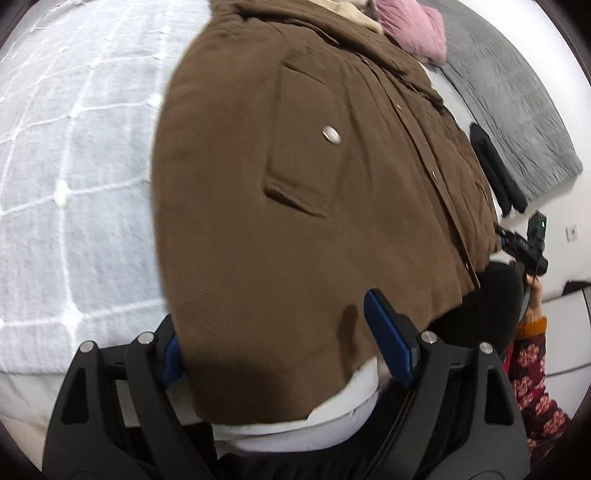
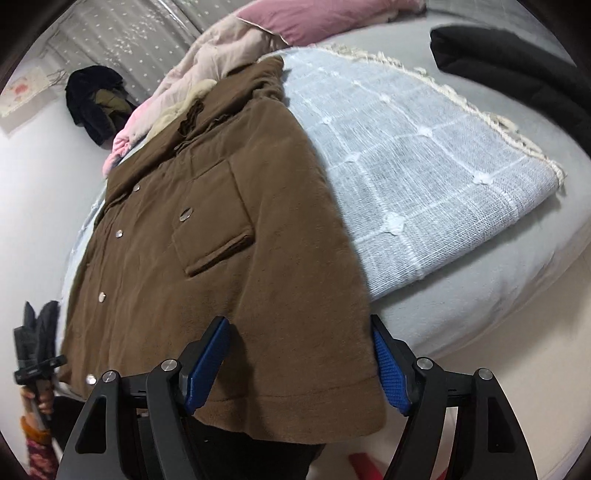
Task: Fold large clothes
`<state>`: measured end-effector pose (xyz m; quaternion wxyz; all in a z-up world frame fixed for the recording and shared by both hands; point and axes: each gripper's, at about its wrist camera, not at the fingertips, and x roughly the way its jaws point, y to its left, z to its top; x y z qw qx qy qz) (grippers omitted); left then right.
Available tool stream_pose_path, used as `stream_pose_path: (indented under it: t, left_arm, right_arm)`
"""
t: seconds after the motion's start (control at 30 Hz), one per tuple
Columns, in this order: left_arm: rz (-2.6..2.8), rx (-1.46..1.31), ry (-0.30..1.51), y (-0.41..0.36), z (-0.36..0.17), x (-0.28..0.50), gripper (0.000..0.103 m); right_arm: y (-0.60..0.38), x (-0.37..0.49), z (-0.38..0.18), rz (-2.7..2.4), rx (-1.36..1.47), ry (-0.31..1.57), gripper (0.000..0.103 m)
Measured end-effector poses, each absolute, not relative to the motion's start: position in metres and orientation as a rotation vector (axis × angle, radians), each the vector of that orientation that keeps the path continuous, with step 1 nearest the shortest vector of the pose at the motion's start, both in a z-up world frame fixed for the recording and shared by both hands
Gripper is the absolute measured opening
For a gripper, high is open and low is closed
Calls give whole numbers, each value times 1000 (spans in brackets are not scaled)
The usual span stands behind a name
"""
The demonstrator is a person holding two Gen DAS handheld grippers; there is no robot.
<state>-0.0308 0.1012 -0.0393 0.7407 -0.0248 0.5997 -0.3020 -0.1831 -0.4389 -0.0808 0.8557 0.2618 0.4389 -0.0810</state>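
A brown button-front coat [image 1: 277, 166] [image 2: 221, 258] lies spread flat on the bed, its hem hanging over the near edge. My left gripper [image 1: 280, 347] is open and straddles one corner of the hem. Its left blue pad is partly hidden behind the coat's edge, and the pads do not press the cloth. My right gripper [image 2: 299, 365] is open over the other hem corner, with the brown fabric lying loose between its blue pads. Each view shows the other hand-held gripper at its side edge.
A pale blue woven blanket [image 1: 74, 166] [image 2: 424, 177] lies under and beside the coat. Pink bedding [image 1: 413, 26] [image 2: 317, 14] sits beyond the collar. A grey quilt [image 1: 509, 110], a black garment [image 2: 517, 70] and dark clothes [image 2: 96, 99] lie around. A person's floral sleeve [image 1: 535, 376] is at the bed's edge.
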Motion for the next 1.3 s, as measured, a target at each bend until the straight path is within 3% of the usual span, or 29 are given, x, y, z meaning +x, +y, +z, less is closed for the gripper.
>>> stream_pose_path:
  t: [0.13,0.23,0.33,0.47,0.5,0.57,0.77,0.9,1.3]
  left_arm:
    - [-658,7,1275,94,-40,-39,84]
    - [-650,-10,1281,91,-39,-36,76]
    - [-636,-31,1291,91,-37,-35,62]
    - [-654,-104,1308,95,-37,-33,39]
    - [-671,-134,1319,95,-38,-33,36]
    - [-669,-155,1320,88,-38,-32,32]
    - [-700,-225,1224,72,0,-28,26]
    - [-733,-278,1106,68,45,-17,25]
    - [-716,-378,905,72,104,49,24]
  right_arm:
    - [-436,-188,-83,-218,582,892,76]
    - [-429,-188,-83,-233,588,880,67]
    - [-422,-188,-81,-238,585,868,53]
    - [-427,-194,-79,-197,662,834,27]
    - [-427,-196,-78,-173,688,818,20]
    - [-428,-199,-77,-137,725,785,16]
    - [-432,-203,-56,-75,801,654,12]
    - [-432,-196,-14,-26,786,538,11]
    - [-421,-116,62,30,673,448,11]
